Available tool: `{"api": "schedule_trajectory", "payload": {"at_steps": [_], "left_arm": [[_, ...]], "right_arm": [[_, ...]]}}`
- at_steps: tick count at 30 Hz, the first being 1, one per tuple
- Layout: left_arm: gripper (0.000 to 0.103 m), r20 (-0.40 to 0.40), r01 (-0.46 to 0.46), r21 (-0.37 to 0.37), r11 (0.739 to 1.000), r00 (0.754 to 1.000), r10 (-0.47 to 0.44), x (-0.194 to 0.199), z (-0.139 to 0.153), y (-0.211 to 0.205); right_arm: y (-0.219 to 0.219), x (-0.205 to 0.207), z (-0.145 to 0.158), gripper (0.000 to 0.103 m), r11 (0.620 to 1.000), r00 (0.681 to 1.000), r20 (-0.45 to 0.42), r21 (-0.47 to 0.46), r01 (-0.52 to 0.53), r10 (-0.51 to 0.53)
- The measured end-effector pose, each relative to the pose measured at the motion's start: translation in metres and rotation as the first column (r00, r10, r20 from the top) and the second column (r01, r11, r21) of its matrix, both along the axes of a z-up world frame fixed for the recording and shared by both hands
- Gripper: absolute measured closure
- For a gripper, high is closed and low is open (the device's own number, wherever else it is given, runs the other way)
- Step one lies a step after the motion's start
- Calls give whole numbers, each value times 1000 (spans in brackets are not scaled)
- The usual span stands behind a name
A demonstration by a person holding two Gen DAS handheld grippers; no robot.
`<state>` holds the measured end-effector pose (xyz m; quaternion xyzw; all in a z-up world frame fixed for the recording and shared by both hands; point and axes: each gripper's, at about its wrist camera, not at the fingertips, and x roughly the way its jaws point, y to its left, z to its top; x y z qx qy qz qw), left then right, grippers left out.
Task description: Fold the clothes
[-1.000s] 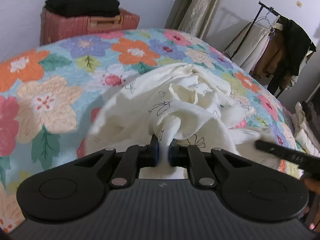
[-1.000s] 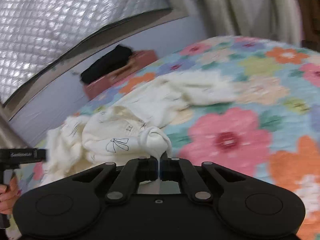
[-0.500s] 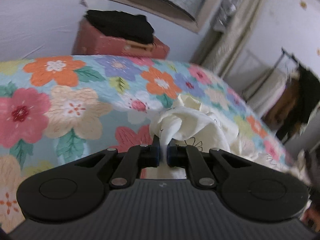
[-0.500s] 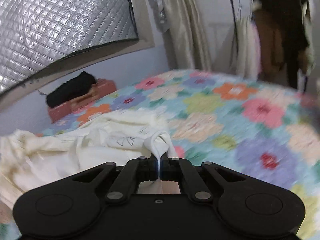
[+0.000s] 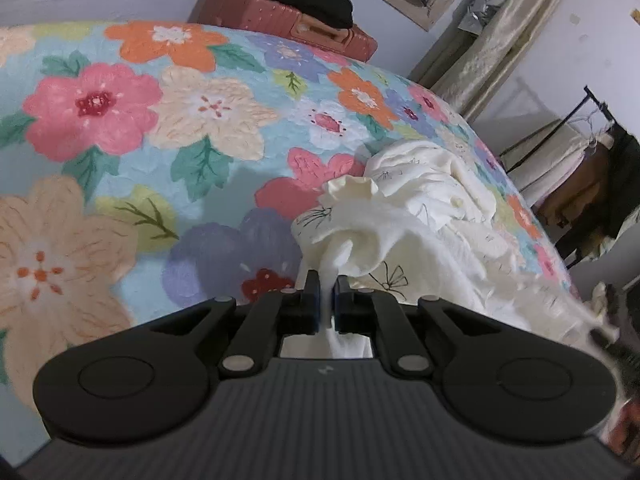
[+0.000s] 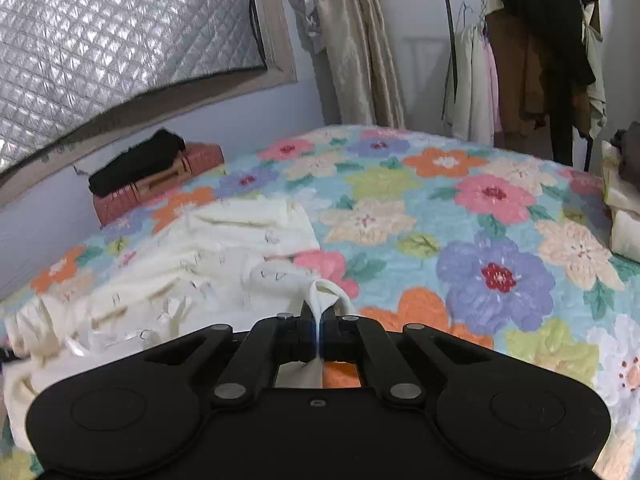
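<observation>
A cream garment (image 5: 432, 216) with small black line drawings lies crumpled on the flowered bedspread (image 5: 120, 128). My left gripper (image 5: 327, 292) is shut on a bunched edge of it, low over the bed. In the right wrist view the same garment (image 6: 192, 268) spreads out to the left, partly blurred. My right gripper (image 6: 319, 316) is shut on another pinched edge of it, just above the bedspread (image 6: 480, 216).
A pink suitcase (image 5: 280, 12) with black clothes on top stands against the wall behind the bed; it also shows in the right wrist view (image 6: 160, 180). A clothes rack (image 6: 536, 52) with hanging garments stands past the bed's far side. Folded pale cloth (image 6: 624, 216) sits at the right edge.
Both grippers have pulled apart with the garment, which now lies more stretched out across the bed. The left gripper has swung left and lower; the right has turned towards the rack.
</observation>
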<state>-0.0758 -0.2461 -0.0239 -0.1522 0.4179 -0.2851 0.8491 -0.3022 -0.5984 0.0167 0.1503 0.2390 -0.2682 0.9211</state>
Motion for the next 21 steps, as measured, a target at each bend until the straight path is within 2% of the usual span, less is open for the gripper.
{"api": "schedule_trajectory", "payload": {"at_steps": [2, 4, 7, 11, 14, 19, 21], "left_arm": [[98, 72, 8, -18, 1000, 997, -7, -12, 13, 3], [97, 116, 7, -82, 997, 993, 3, -19, 27, 10], [97, 88, 5, -135, 991, 996, 7, -18, 33, 19], [97, 32, -18, -19, 1000, 999, 19, -16, 14, 18], [97, -35, -32, -16, 999, 999, 31, -19, -10, 29], [97, -66, -57, 4, 998, 996, 57, -20, -28, 44], [97, -73, -58, 3, 998, 996, 58, -18, -30, 48]], "right_arm": [[10, -3, 9, 102, 998, 1000, 14, -65, 17, -16], [21, -5, 17, 102, 987, 999, 10, -152, 43, -42], [20, -5, 19, 102, 977, 997, -25, -203, 69, -75], [-14, -6, -3, 102, 977, 977, -124, -149, 156, -175], [-35, -10, -19, 102, 983, 967, -177, -52, 174, -180], [-58, -15, -43, 101, 972, 949, -239, 63, 228, -207], [-66, -19, -49, 95, 956, 940, -241, 105, 274, -242]]}}
